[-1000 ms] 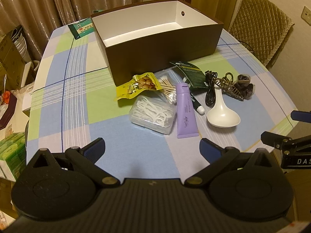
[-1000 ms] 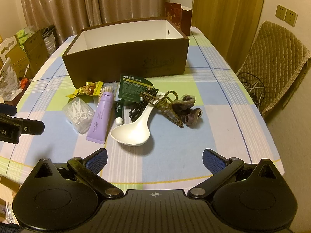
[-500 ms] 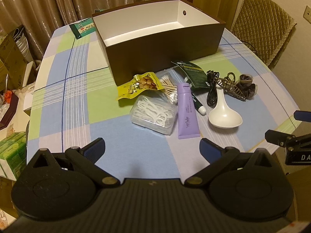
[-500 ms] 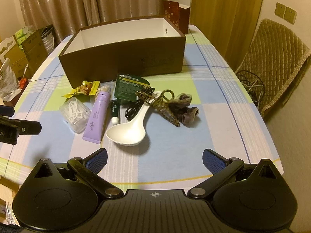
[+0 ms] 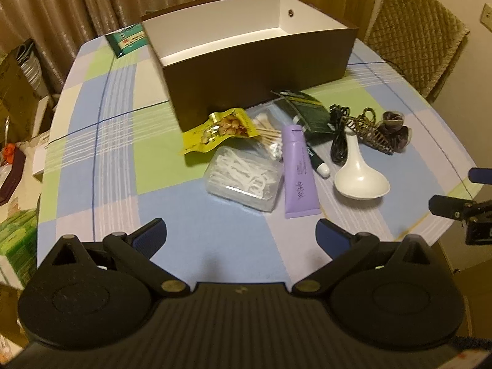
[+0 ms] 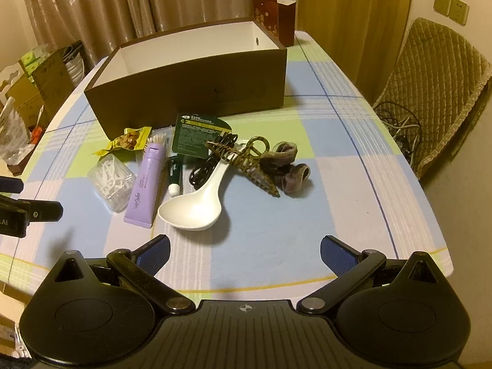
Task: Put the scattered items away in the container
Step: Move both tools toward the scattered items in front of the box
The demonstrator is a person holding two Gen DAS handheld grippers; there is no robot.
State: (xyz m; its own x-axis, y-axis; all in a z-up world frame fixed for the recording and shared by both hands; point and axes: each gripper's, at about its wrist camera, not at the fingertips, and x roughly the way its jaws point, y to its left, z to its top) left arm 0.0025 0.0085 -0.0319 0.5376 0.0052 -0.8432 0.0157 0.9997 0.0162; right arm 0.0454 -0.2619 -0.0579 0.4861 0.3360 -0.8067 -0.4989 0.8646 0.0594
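Surface: checked cloth in blue, green and lilac. Brown container with white inside stands at the far middle, open top, nothing seen in it.

Left tongs and right tongs: both spread wide, nothing between the blue pads, both held above the near edge of the surface.

Scattered items lie in a loose row just in front of the container:
- white spoon, bowl toward the near edge, handle under the black cable
- purple tube, just beside the spoon
- clear box of floss picks, touching the tube's left side
- dark green packet (print too small to read)
- yellow snack packet, against the container wall
- claw hair clip, touching the brown scrunchie
- cotton swabs
- small green tube with a white cap
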